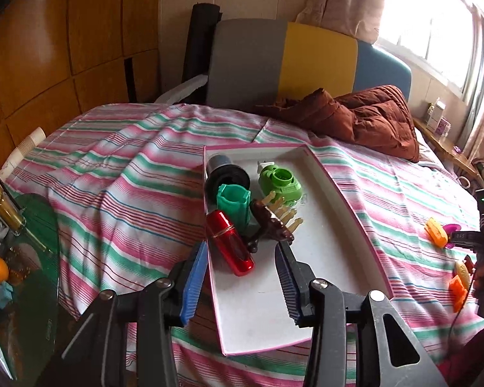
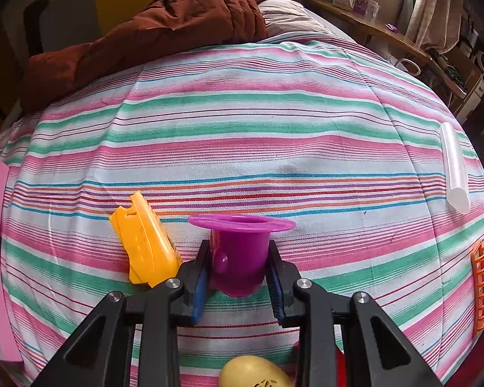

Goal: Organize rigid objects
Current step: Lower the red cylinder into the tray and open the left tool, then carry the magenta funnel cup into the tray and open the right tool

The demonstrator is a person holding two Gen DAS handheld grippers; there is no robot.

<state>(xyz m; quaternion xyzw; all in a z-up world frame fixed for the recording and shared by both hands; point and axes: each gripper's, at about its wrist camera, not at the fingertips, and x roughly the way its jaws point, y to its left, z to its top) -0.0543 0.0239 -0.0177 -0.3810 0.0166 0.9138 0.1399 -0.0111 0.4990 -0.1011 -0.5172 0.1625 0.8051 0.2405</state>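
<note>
Tray: the white tray (image 1: 322, 242) lay on the striped bed (image 1: 113, 167) as the collecting spot; we had a red tube (image 1: 230, 242), green cup (image 1: 234, 204) and comb (image 1: 274, 219) gathered inside.
Left tongs (image 1: 242, 254): spread and empty, angled down over the tray's near end.
Right tongs (image 2: 237, 267): pinching the purple cup (image 2: 238, 251), tilted steeply down at the bed, well right of the tray, a yellow piece (image 2: 148, 245) beside it.

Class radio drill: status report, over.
Left gripper open over tray. Right gripper shut on purple cup. Yellow piece alongside.
</note>
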